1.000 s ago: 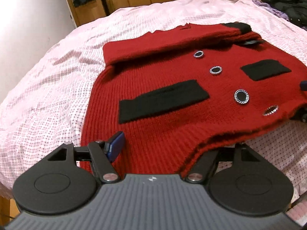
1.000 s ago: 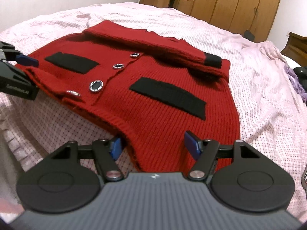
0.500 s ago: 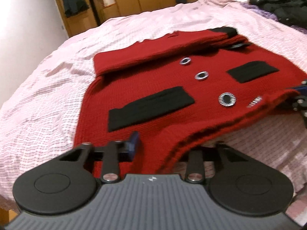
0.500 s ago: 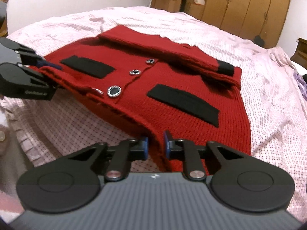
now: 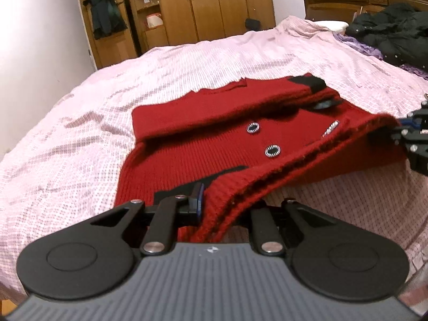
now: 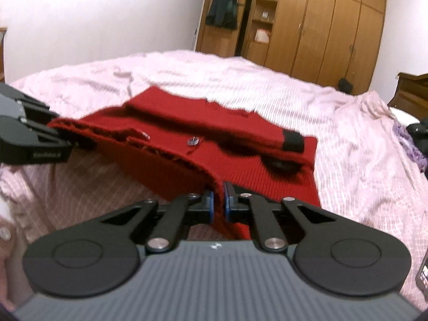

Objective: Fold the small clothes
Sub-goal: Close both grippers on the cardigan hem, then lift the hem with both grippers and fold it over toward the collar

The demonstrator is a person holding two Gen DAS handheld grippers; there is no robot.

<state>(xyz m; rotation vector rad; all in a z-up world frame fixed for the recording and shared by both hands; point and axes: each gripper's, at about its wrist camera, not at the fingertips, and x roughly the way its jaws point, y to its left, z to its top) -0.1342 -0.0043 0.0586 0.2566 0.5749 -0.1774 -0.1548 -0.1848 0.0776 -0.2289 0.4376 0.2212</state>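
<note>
- A red knitted cardigan with black pocket patches and round silver-rimmed buttons [image 5: 214, 144] is lying in the middle of the bed covered by a pink checked sheet [image 5: 80, 123], its near hem raised off the sheet while its far part is resting flat.
- The left gripper [image 5: 224, 206] is closing on the cardigan's near hem: the thick red edge is sitting between its jaws, which are standing narrow, with the blue pad on one finger pressing the knit.
- The right gripper [image 6: 218, 202] is pinching the hem's other corner, its blue-padded jaws nearly together with only a thin fold of red knit between them.
- Between the two grippers the hem is hanging as a taut raised edge, and the cardigan's underside is showing beneath it.
- A folded sleeve with a black cuff [image 6: 293, 140] is lying across the cardigan's far part.
- Beyond the cardigan, past the far edge of the bed, a brown wooden wardrobe [image 6: 321, 21] is standing against the wall.
- To one side of the cardigan, at the bed's edge, a heap of dark clothes [image 5: 390, 34] is lying.
</note>
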